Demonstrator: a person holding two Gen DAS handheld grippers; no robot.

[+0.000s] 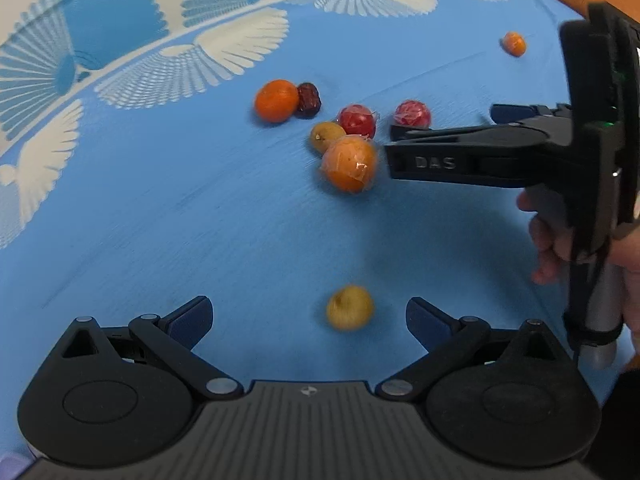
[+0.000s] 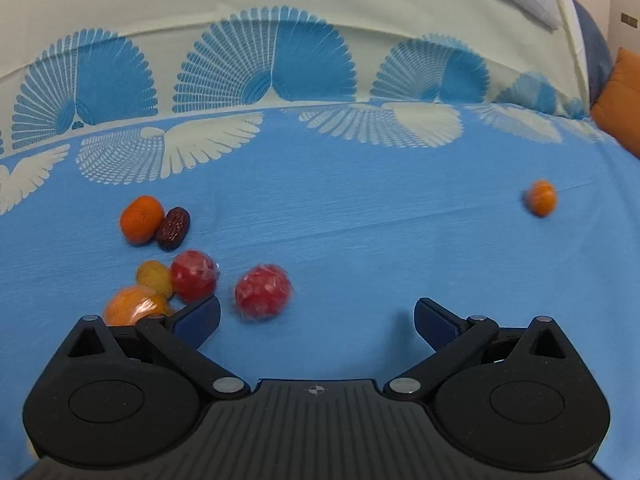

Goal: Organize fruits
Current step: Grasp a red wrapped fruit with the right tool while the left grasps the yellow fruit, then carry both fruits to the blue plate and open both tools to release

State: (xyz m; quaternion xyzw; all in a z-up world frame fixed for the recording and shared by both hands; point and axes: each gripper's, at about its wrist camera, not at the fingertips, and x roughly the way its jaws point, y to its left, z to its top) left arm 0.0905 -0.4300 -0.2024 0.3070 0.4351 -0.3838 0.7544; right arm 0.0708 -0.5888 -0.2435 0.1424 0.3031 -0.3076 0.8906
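Eight fruits on the blue cloth [image 1: 200,220], counted from the left wrist view. Oranges: three, one bare orange [image 1: 277,101] toward the patterned far border, one plastic-wrapped orange [image 1: 349,164] in the cluster, one small orange [image 1: 514,43] alone, well apart, toward the far right edge of the cloth. Red wrapped fruits: two, one [image 1: 357,121] touching the cluster, the other [image 1: 412,113] just beside it on the right. Yellow fruits: two, one [image 1: 327,136] wedged between the wrapped orange and the red one, the second [image 1: 350,307] alone, near the left gripper [image 1: 309,316] and between its fingers but not touched. One dark red date [image 1: 308,99], touching the bare orange. Left gripper: fingers spread wide, holding nothing. Right gripper [image 2: 317,316]: fingers also spread wide, nothing between them; seen side-on in the left view, its tip sits just beside the wrapped orange, contact unclear. A hand [image 1: 556,236] grips its handle at the right edge. Cloth has a white and blue fan pattern [image 2: 264,60] along the far border. Some motion blur on the fruits.
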